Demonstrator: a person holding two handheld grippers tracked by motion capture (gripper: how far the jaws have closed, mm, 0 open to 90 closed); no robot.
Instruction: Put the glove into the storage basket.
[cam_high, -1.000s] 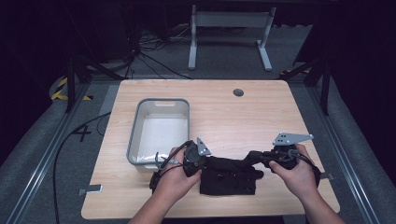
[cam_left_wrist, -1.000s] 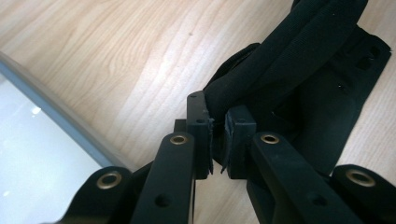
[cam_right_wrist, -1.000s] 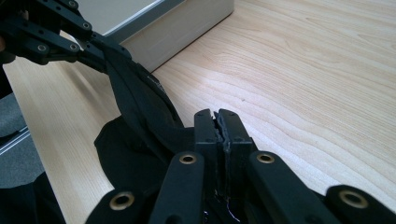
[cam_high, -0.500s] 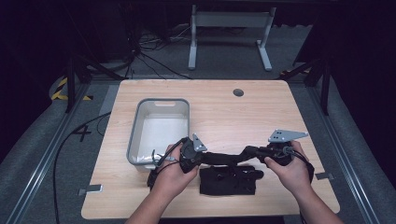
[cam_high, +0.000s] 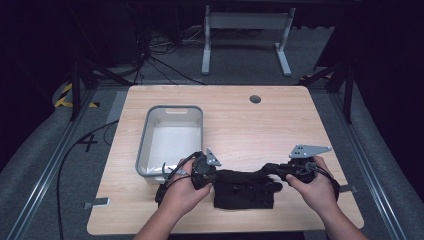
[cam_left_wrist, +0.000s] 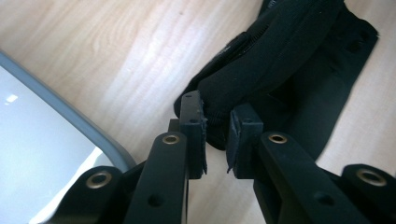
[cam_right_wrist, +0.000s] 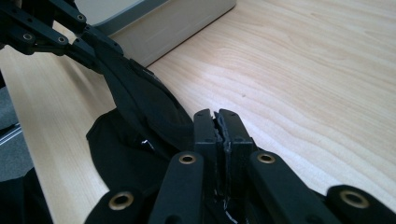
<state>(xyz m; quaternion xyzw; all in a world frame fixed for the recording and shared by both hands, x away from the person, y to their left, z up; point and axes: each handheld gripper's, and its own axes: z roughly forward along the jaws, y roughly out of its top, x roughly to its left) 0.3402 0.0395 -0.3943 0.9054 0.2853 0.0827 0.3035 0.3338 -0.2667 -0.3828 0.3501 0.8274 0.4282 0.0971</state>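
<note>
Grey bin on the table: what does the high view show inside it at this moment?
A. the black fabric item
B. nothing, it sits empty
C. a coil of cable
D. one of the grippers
B: the grey bin shows a bare pale floor, while the black fabric item lies on the wooden table beside it, stretched between the left gripper and the right gripper.

Overhead wide; gripper views close, sharing cloth.

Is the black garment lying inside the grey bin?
No, the black garment lies on the table beside the grey bin, which holds nothing.
</note>
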